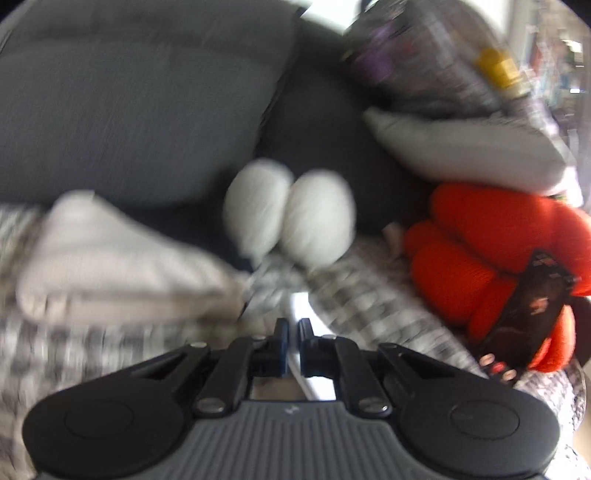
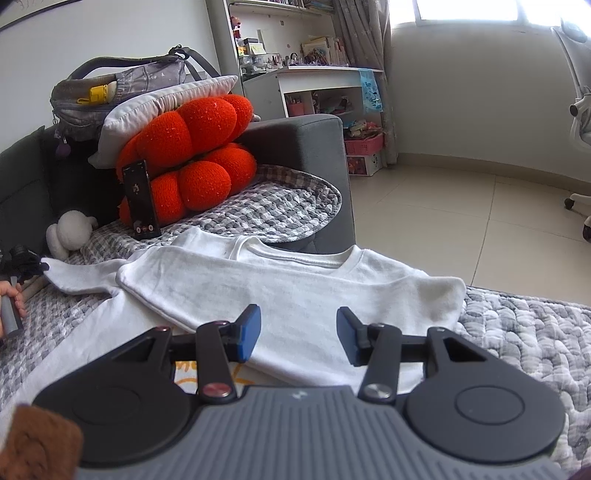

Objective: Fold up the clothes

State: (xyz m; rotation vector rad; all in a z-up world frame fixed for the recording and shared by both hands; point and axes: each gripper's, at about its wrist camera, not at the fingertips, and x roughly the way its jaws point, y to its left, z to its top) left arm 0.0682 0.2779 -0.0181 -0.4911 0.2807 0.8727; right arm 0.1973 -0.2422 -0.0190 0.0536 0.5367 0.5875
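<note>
White long-sleeved shirt (image 2: 295, 291) lies flat on the checked sofa cover (image 2: 524, 325) — neckline away from the right wrist view. One sleeve is folded across the body; the other extends left.

Grey sofa (image 2: 295, 144), tiled floor (image 2: 461, 221), bright window (image 2: 465, 9)

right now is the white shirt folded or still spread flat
Partly folded: one sleeve lies across the white shirt, while the left gripper pinches the other sleeve's end.

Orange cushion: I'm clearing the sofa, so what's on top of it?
A grey pillow lies on the orange cushion, a bag above that. Their undersides are hidden.
</note>
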